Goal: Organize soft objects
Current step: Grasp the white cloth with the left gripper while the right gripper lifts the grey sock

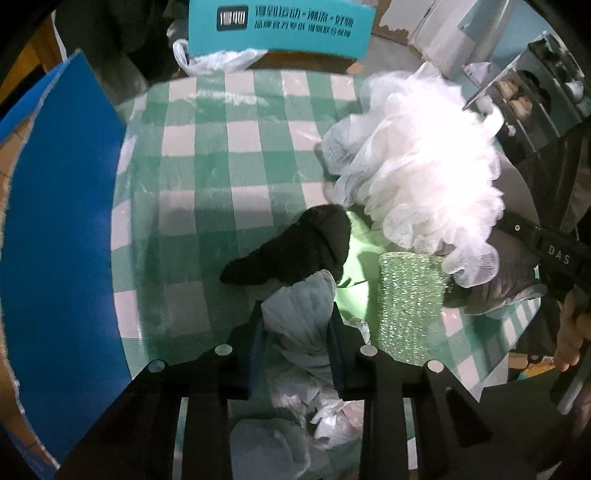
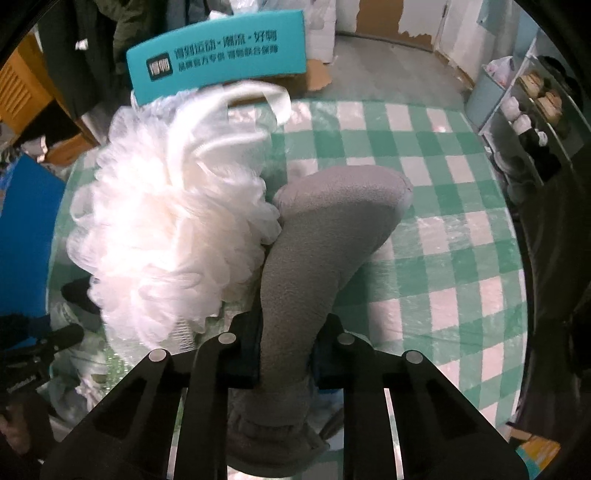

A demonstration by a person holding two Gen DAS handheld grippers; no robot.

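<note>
Lying on the checked table (image 1: pixel 207 155), a pale cloth (image 1: pixel 299 314) is clamped by the left gripper (image 1: pixel 297 325). A grey sock (image 2: pixel 317 266) is pinched by the right gripper (image 2: pixel 286 350), touching the white loofah (image 2: pixel 166 221). A black sock (image 1: pixel 295 251) and sponge (image 1: pixel 410 302) are seen nearby.

Setting: a cluttered domestic room used for storage. Evidence: a table (image 2: pixel 461 229) covered with a green-and-white checked cloth under clear plastic; a teal printed carton (image 2: pixel 221 55) behind it; torn cardboard (image 2: pixel 380 18) against the far wall; an open shelf unit (image 2: pixel 535 99) holding small household items; dark clothing (image 2: pixel 85 44) hanging at the back; a blue board (image 1: pixel 62 221) beside the table.
</note>
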